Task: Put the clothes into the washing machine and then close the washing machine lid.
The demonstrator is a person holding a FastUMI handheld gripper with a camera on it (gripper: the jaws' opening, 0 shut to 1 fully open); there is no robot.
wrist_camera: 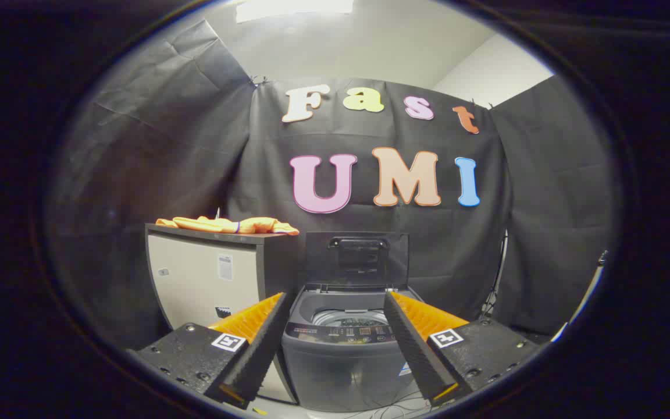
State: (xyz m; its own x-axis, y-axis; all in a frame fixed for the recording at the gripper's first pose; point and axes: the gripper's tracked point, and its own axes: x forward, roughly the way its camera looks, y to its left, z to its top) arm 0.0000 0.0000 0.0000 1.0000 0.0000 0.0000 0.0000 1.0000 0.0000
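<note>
Black cloth backs my washing machine (pixel 344 349), lid (pixel 357 258) raised. Left of it, crumpled orange clothes (pixel 230 224) lie atop a cabinet (pixel 213 279). My hand-held gripper (pixel 335 305) gapes wide, empty.

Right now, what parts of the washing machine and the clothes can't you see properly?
Gripper view:
- Washing machine: the drum's depths are hidden by its front rim; the sides are covered by the open gripper.
- Control panel: the markings are too small to read.
- Orange clothes on the cabinet: seen edge-on, so how many pieces is unclear.
- Raised lid: too dark for details.
</note>
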